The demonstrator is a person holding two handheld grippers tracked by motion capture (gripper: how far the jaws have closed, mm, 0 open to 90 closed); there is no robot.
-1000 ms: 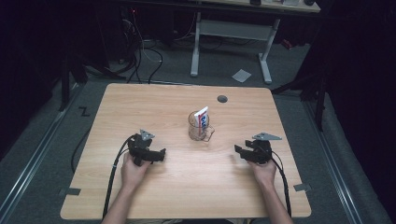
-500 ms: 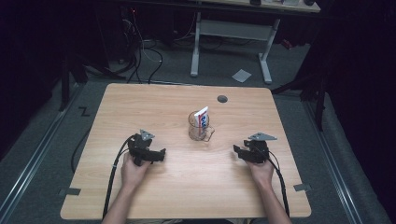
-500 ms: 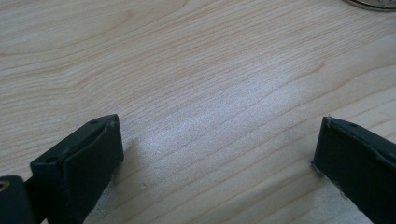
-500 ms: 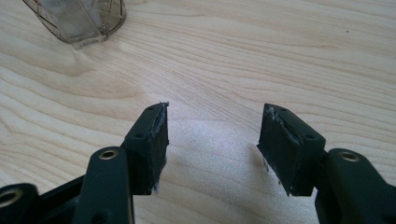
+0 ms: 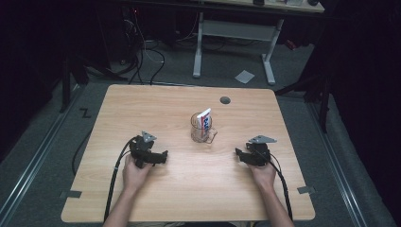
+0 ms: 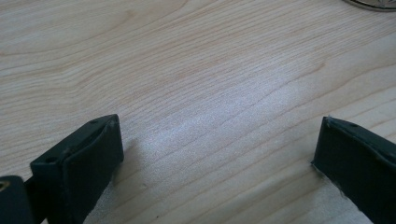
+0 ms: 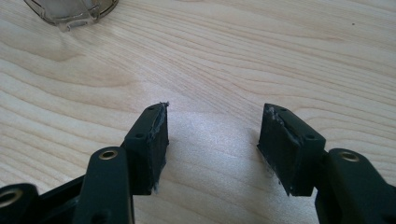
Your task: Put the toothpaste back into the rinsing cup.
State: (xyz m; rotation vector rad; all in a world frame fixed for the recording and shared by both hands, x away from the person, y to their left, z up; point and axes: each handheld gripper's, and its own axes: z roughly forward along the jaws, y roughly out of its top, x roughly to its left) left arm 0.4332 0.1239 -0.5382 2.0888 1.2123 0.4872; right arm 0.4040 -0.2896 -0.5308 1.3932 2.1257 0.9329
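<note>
In the high view, a clear glass cup (image 5: 203, 130) stood upright near the middle of the wooden table (image 5: 142, 109), and a white tube with red and blue print (image 5: 204, 119) leaned inside it, its top coming out above the rim. A small dark round hole (image 5: 225, 100) was in the table top behind the cup, a little to its right. The left gripper (image 5: 163, 157) lay low on the table in front of the cup and to its left, well apart from it, held by the person's left hand (image 5: 135, 172), and a black cable (image 5: 116, 170) ran from it back toward the near edge. The right gripper (image 5: 239, 155) was in front of the cup and to its right, also well apart from it, held by the right hand (image 5: 262, 174), with a grey three-cornered plate (image 5: 261, 139) on its top. On the floor behind the table, far beyond the cup, were a white desk frame (image 5: 198, 47) and a sheet of paper (image 5: 244, 76). In the left gripper view, the two black jaws stood wide apart with only bare wood between them, so this gripper was released; a small part of the cup's base (image 6: 373, 3) showed at the top right edge. In the right gripper view, the jaws were parted about half way over bare wood and grasped nothing; they had just been closing a little. The cup's base (image 7: 72, 11) showed at the top left, away from the jaws.
</note>
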